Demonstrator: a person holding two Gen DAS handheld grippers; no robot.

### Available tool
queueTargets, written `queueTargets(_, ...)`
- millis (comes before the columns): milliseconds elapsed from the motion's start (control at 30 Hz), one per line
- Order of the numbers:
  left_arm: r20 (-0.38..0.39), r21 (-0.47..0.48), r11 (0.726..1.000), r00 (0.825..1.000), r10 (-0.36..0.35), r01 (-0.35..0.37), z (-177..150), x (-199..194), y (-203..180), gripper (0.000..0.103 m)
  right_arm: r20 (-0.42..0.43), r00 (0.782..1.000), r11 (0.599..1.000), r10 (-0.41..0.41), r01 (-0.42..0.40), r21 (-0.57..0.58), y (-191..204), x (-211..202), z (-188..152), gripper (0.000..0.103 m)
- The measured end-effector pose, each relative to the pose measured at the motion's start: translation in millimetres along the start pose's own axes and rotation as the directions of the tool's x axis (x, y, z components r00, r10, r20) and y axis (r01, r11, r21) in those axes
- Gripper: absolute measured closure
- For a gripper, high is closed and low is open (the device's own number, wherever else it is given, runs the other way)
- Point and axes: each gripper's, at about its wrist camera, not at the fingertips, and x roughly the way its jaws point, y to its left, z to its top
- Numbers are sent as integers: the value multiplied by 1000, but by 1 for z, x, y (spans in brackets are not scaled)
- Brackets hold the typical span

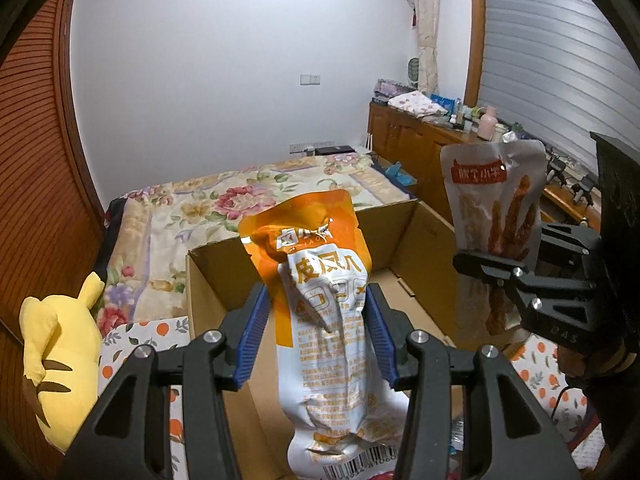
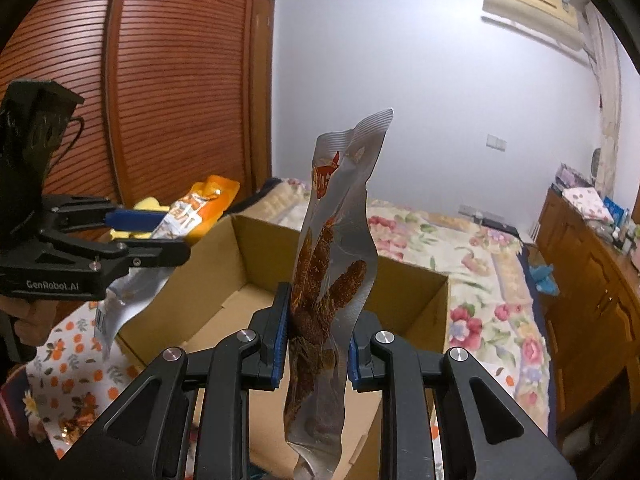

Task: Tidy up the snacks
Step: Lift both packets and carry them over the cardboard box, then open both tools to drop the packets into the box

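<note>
Snack packets, two, each being carried above an open cardboard box (image 1: 224, 280) on the bed (image 1: 208, 200). Orange-and-white pouch (image 1: 324, 320) is standing upright, pinched by the left gripper (image 1: 318, 332). Silver pouch (image 2: 332, 280) is standing in the fully closed right gripper (image 2: 316, 336). In the left view it is hanging at 3 o'clock. Yellow plush toy (image 1: 60, 344) is lying at 8 o'clock.

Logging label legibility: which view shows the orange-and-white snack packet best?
The left wrist view: the orange-and-white snack packet faces the camera, front print and barcode visible, held in the left tool. The right wrist view shows it only small, side-on at the left edge, partly hidden by that tool.
</note>
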Motion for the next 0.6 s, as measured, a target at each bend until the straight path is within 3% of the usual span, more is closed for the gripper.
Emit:
queueTargets(200,-50,-5,1000,999,12,-12,-8,23,6,54,-82,997,1000,-1,-1,-24,6,27,-13,81)
queueTargets(233,-59,-5,1000,998,4,-5,-10,26,6,65,-99,995,1000,5,-7,-22,8,32,-16,81)
queueTargets(600,-71,-26,1000,997,4,-6,-17,27,10,66,-170,982,997,79,-82,-12,23,46,-24,87)
